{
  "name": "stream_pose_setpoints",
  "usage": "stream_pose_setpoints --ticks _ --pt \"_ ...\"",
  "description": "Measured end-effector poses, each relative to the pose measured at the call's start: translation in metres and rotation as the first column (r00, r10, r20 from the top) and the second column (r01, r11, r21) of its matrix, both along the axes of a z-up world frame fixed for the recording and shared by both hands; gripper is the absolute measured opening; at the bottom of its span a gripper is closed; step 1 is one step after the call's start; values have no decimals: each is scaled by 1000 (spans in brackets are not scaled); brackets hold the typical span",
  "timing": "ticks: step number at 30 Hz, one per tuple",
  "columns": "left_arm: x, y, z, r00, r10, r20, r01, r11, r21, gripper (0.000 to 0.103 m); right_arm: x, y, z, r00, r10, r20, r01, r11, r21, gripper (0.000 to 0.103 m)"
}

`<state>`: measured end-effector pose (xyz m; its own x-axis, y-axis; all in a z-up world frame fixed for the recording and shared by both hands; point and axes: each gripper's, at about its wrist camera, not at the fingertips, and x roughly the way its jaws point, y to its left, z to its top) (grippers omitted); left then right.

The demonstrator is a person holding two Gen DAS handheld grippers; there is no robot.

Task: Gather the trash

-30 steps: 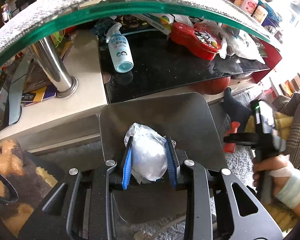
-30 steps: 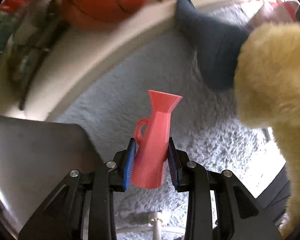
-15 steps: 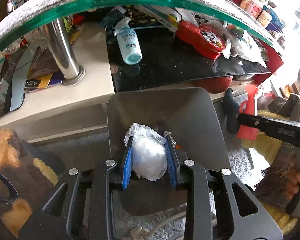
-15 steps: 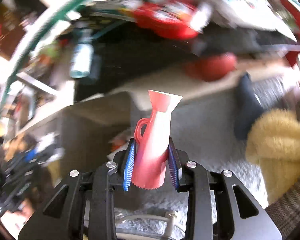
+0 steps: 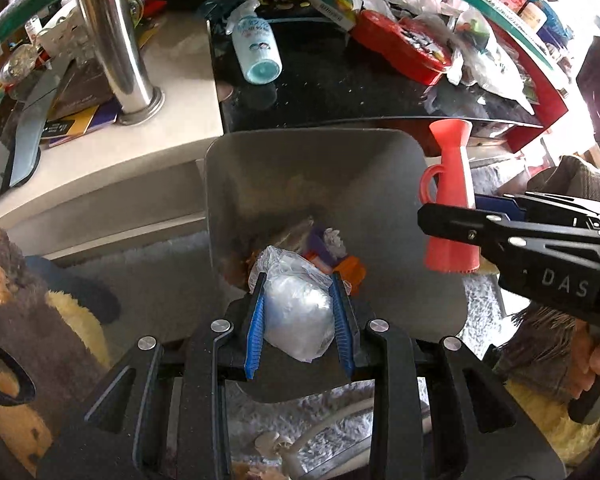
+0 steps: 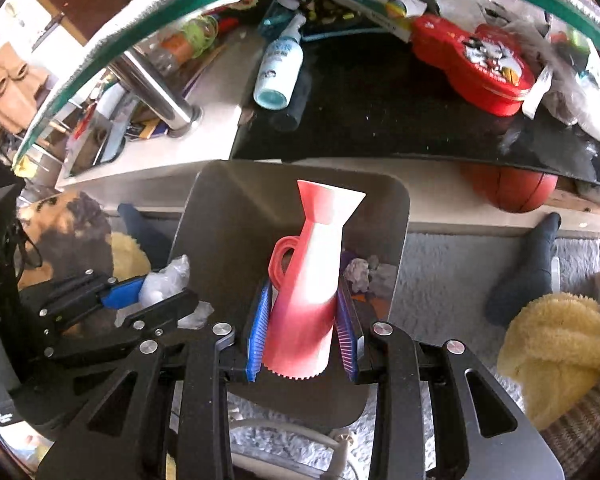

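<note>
A grey trash bin (image 5: 380,168) stands on the rug with wrappers and scraps (image 5: 328,248) inside. My left gripper (image 5: 299,300) is shut on a crumpled clear plastic bag (image 5: 296,312) and holds it over the bin's near side. My right gripper (image 6: 305,320) is shut on a red plastic pitcher (image 6: 312,280), upright over the bin (image 6: 220,208). The pitcher (image 5: 452,200) and right gripper (image 5: 456,220) also show at the right in the left wrist view. The left gripper (image 6: 140,300) with its bag (image 6: 164,280) shows at the left in the right wrist view.
A low glass-topped table (image 5: 340,80) stands behind the bin, holding a blue spray bottle (image 5: 256,48), a red tin (image 6: 480,64) and clutter. A basketball (image 6: 512,192) lies under it. A dark sock (image 6: 528,264) and yellow slipper (image 6: 560,344) rest on the white rug.
My right gripper has swung left with the pitcher from over the rug to over the bin. My left gripper has moved forward over the bin, still holding the bag.
</note>
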<state>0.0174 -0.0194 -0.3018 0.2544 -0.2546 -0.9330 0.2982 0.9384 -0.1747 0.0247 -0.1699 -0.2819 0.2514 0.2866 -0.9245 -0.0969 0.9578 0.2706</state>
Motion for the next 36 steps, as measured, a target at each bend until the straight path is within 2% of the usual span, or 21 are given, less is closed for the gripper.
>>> stream_pose_setpoints --ticks 2,3,4,5,6,8,11,13,14,20,25,29,32,34,36 --pt "0 1 -1 1000 1 -5 -1 1000 -6 33 1 -3 -1 1000 -14 -7 14 1000 -9 34" --pt "0 1 -1 1000 1 -6 -1 1000 -8 34 2 -3 -2 1000 -19 -8 19 1000 -10 40" --pt "0 2 0 1000 2 -5 -2 1000 -8 40 3 -4 -2 1000 -26 -6 26 1000 -15 46" --pt "1 1 -1 1000 4 -4 -4 1000 -6 49 3 -6 -1 999 -35 1 35 999 -23 61" --pt "1 2 0 1000 10 -1 -10 1000 -2 53 3 -7 0 999 -40 7 40 999 -24 67" --pt "1 3 2 1000 22 6 -22 1000 6 68 5 -11 4 998 -54 18 54 998 -23 69" --pt "0 6 11 999 42 23 -42 999 7 89 7 -21 14 995 -83 47 84 996 -26 82" --pt "-2 7 21 998 45 43 -45 999 -13 95 9 -26 25 992 -85 89 90 994 -55 92" --pt "-2 7 26 997 51 53 -50 999 -22 95 9 -28 31 991 -85 108 92 994 -64 99" --pt "-5 18 58 988 120 93 -118 993 -26 95 11 -40 67 978 -92 187 103 993 -51 99" --pt "-8 26 106 972 148 182 -144 989 -38 95 6 -41 106 957 -72 281 94 994 -64 100" --pt "-13 33 156 940 179 289 -170 984 -57 95 0 -38 149 931 -61 359 106 988 -109 100" --pt "-18 33 188 914 192 357 -190 981 -39 95 -10 -37 181 903 -24 429 85 988 -125 100" --pt "-23 32 209 899 180 398 -181 983 -36 95 -17 -38 202 884 -5 468 69 990 -121 100" --pt "-29 30 232 874 160 459 -170 985 -20 95 -22 -39 219 863 -5 504 81 988 -130 100"
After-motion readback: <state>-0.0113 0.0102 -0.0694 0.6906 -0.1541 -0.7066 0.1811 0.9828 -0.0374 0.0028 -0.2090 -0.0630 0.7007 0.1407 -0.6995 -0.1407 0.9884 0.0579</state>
